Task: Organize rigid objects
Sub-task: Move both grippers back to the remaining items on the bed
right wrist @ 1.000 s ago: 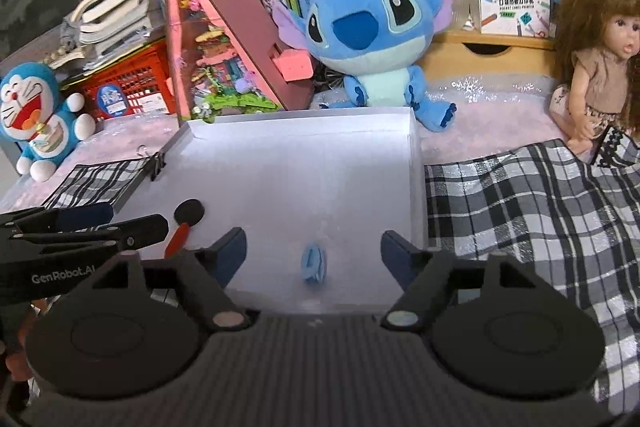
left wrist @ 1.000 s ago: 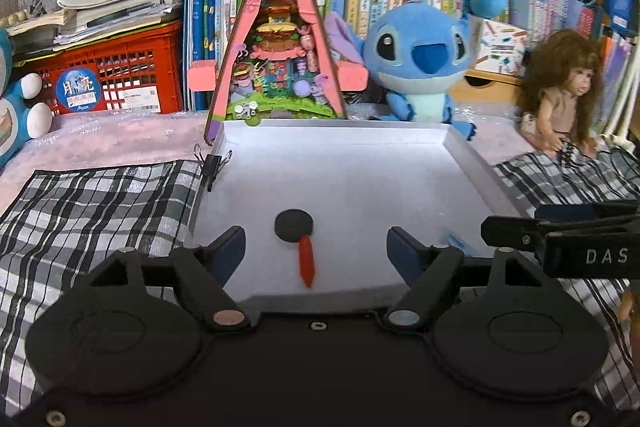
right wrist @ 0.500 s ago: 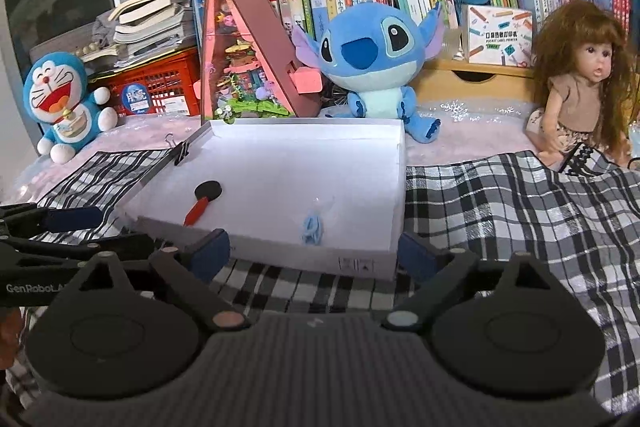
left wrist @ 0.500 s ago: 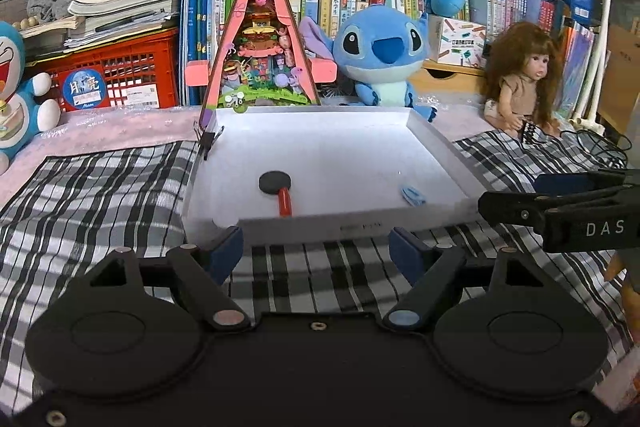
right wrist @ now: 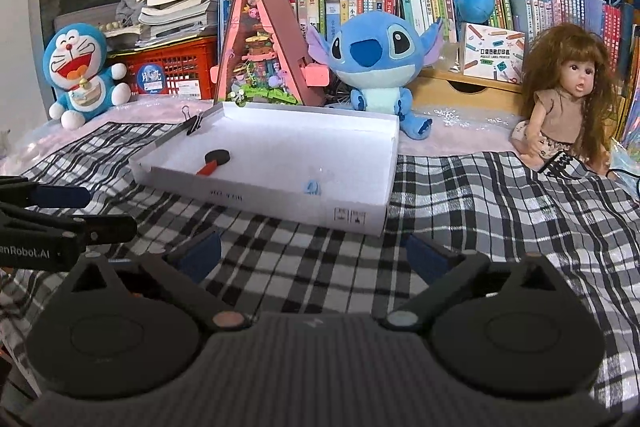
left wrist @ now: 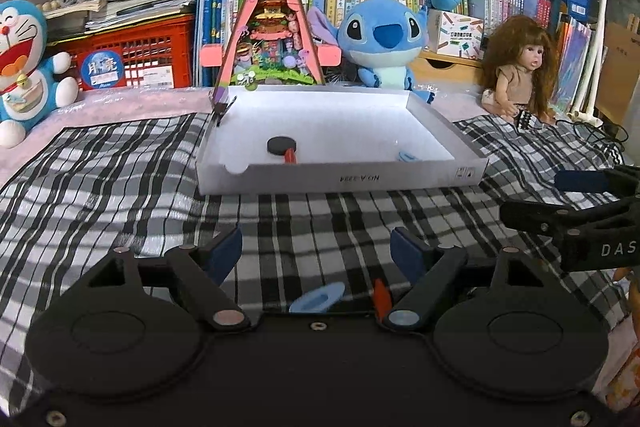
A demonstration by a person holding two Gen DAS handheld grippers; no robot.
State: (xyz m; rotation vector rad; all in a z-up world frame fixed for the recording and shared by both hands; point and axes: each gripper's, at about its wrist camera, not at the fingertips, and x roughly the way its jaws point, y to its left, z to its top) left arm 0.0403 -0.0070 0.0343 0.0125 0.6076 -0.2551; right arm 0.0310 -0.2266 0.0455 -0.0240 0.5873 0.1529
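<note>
In the shallow white cardboard box (left wrist: 340, 179) on the black-and-white checked cloth (left wrist: 120, 195), a red-handled tool with a round black head (right wrist: 214, 161) lies with its handle slanting toward the box's near wall. A small light-blue plastic clip (right wrist: 312, 187) rests near that wall. The left hand-held gripper (left wrist: 316, 255) stands apart, empty; the right hand-held gripper (right wrist: 312, 257) is opening, nothing between its jaws.

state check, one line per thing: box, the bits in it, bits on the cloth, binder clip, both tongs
White box: open, no lid, on the checked cloth.
Black-and-red piece: lying flat inside the box, left side.
Blue piece: inside the box, near the front wall.
Blue ring: on the cloth, outside the box.
Orange stick: on the cloth beside the ring.
Binder clip: clamped on the box's left rim.
Left tongs: open, empty.
Right tongs: opening, empty.
</note>
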